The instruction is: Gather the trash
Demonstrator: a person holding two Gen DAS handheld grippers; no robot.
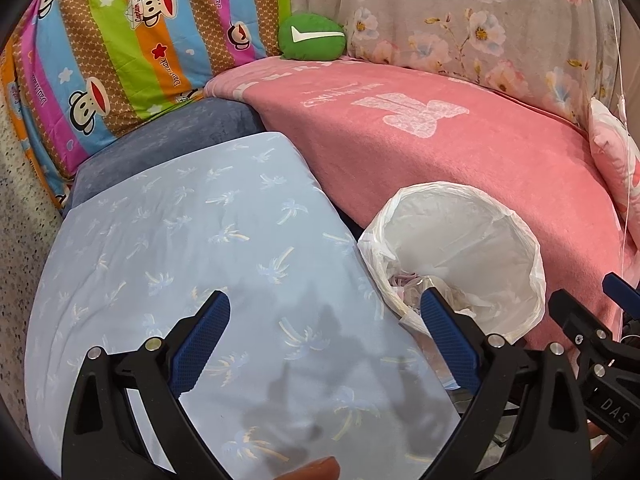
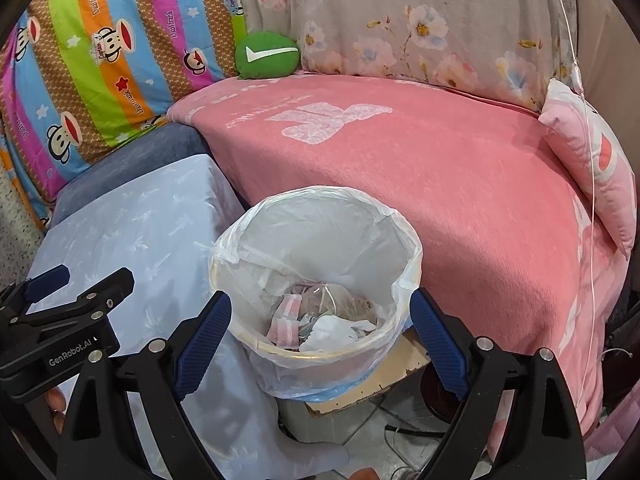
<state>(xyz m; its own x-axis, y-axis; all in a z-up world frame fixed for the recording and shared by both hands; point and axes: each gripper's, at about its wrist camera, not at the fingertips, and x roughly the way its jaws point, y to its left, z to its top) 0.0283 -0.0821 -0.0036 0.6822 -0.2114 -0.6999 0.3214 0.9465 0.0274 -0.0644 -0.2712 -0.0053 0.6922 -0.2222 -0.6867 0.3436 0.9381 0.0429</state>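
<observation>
Right gripper (image 2: 320,320) jaws wide, empty, above lined trash bin (image 2: 316,216); left gripper (image 1: 325,320) wide, empty, over blue cushion (image 1: 192,232).

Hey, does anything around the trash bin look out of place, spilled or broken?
Nothing spilled: the trash lies inside the lined bin. One oddity: the board under the bin has a chipped, ragged front edge, and the bin overhangs it. Both grippers are empty.
</observation>
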